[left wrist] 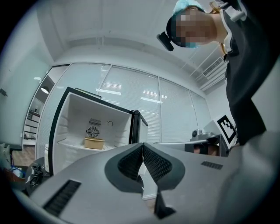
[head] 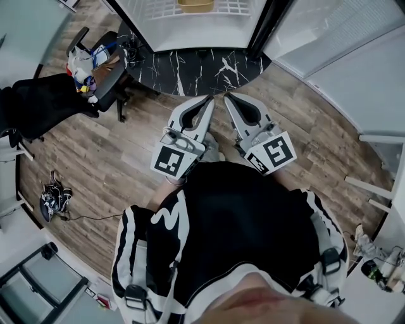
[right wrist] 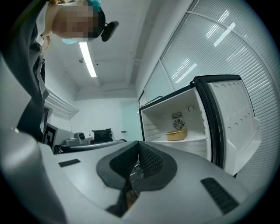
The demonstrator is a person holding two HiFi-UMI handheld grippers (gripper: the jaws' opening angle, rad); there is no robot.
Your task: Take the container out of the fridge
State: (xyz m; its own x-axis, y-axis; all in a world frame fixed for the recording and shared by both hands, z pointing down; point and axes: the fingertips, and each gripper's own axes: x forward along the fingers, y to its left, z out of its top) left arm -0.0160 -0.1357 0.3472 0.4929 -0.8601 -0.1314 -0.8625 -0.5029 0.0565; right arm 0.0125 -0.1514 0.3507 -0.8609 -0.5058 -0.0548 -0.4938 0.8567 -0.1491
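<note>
Wood floor point(head: 95, 158), chair point(head: 104, 69) off left.

Head view: fridge point(head: 209, 28) open ahead, container point(head: 195, 5) on shelf point(head: 161, 9), well apart from both grippers. Left gripper point(head: 209, 99) and right gripper point(head: 229, 97) side by side near torso, aimed at fridge.

Left gripper view: jaws pressed together, nothing held.

Right gripper view: same deal, empty.

Container looks like light, stiff, shallow tub. I'd guess pinch rim, one jaw inside.
</note>
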